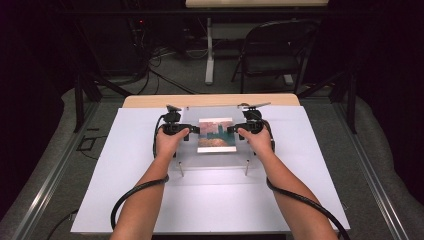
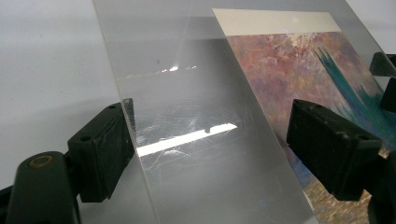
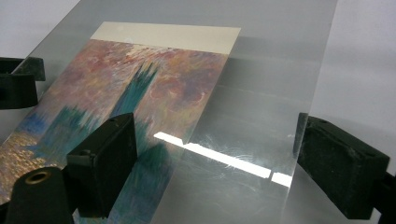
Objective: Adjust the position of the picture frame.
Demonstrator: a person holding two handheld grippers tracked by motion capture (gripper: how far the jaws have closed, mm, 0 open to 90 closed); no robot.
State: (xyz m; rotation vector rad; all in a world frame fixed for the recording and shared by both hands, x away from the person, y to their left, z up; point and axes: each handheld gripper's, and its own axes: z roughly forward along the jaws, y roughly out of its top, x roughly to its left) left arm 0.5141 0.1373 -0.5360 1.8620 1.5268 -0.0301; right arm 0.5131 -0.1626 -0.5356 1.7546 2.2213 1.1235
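While you hold the clear acrylic sheet (image 1: 216,136) above the white tabletop (image 1: 125,195), both sets of fingers stand spread wide. Your left gripper (image 2: 210,154) straddles the sheet's left edge, one finger (image 2: 105,149) touching that edge and the other sitting over the painted print (image 2: 308,79). Your right gripper (image 3: 219,163) straddles the sheet's right edge the same way, neither pair pinching it. The print lies under the sheet's middle. Two metal standoff posts (image 1: 181,169) stand at the sheet's near edge.
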